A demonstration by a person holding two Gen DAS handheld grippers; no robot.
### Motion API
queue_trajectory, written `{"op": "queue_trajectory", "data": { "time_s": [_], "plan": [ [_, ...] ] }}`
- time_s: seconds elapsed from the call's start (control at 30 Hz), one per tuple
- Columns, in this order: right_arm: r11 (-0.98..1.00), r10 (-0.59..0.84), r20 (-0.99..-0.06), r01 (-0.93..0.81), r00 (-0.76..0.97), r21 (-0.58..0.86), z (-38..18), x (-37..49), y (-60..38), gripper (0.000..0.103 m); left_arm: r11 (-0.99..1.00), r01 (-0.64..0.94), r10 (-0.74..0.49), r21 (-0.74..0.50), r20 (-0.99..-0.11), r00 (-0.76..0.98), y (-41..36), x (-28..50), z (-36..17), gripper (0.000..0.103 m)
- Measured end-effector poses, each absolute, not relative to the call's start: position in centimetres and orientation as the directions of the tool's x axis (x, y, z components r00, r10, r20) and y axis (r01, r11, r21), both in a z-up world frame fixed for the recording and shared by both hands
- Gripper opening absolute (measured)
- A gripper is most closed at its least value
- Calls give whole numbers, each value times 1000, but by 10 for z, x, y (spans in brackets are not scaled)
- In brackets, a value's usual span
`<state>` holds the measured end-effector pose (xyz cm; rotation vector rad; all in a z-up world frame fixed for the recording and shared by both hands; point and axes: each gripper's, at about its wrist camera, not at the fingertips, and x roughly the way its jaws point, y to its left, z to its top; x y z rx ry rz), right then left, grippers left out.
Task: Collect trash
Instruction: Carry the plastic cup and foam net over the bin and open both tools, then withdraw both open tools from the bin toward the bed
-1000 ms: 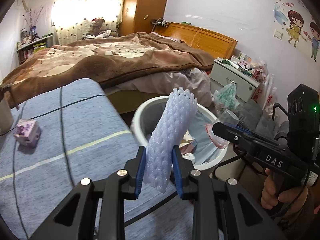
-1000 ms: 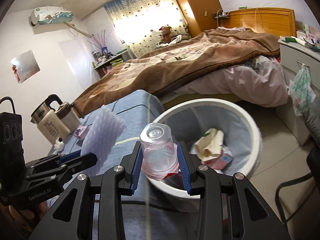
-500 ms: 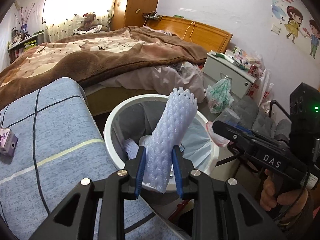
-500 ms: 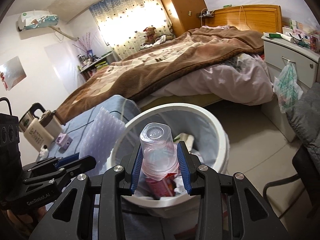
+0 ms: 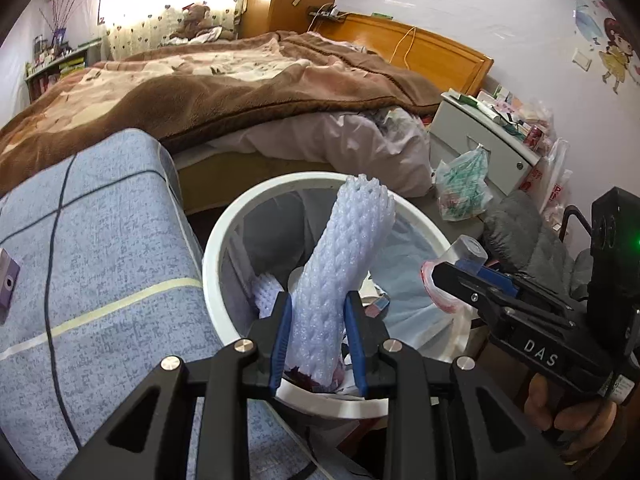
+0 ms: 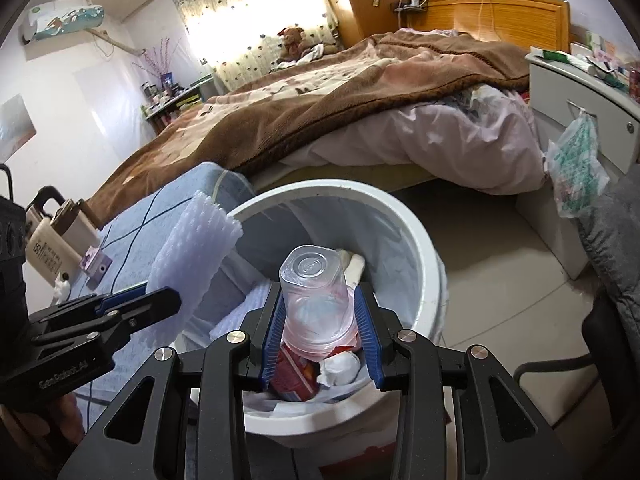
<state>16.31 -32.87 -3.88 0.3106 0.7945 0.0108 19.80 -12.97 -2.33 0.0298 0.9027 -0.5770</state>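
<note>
Now both pairs of tongs hang over the white trash bin (image 5: pixel 224 240), which stands on the floor between the blue-covered tabletop (image 5: pixel 100 280) and the bed (image 5: pixel 200 92). Left tongs (image 5: pixel 318 336) are clamped on a white foam fruit net (image 5: pixel 344 264) that sticks up over the bin's mouth. Right tongs (image 6: pixel 320 332) are clamped on an upturned clear plastic cup (image 6: pixel 314 296) (its base toward the camera), above a red wrapper (image 6: pixel 292 376) and crumpled tissue (image 6: pixel 340 368) in the lined bin. A kettle (image 6: pixel 52 240) stands on the tabletop's far side.
</note>
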Motion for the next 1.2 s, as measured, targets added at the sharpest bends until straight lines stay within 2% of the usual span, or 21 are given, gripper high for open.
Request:
{"op": "queue_trajectory", "data": {
  "time_s": [0.1, 0.17, 0.23, 0.33, 1.2],
  "plan": [
    [961, 120, -718, 101, 686, 258, -44, 167, -328, 36, 853, 474, -455, -217, -755, 472, -130, 200, -28, 30],
    [964, 110, -727, 105, 677, 244, -46, 169, -327, 37, 852, 479, -454, -210, -752, 478, -132, 198, -27, 37],
    [967, 91, -730, 115, 677, 227, -47, 169, -328, 48, 848, 484, -461, -214, -750, 475, -133, 197, -27, 38],
    [967, 98, -722, 107, 684, 232, -46, 168, -328, 51, 854, 478, -450, -205, -752, 481, -132, 198, -27, 50],
    [957, 110, -668, 103, 736, 270, -24, 135, -302, 52, 882, 422, -438, -207, -689, 577, -84, 161, -1, 53]
  ]
}}
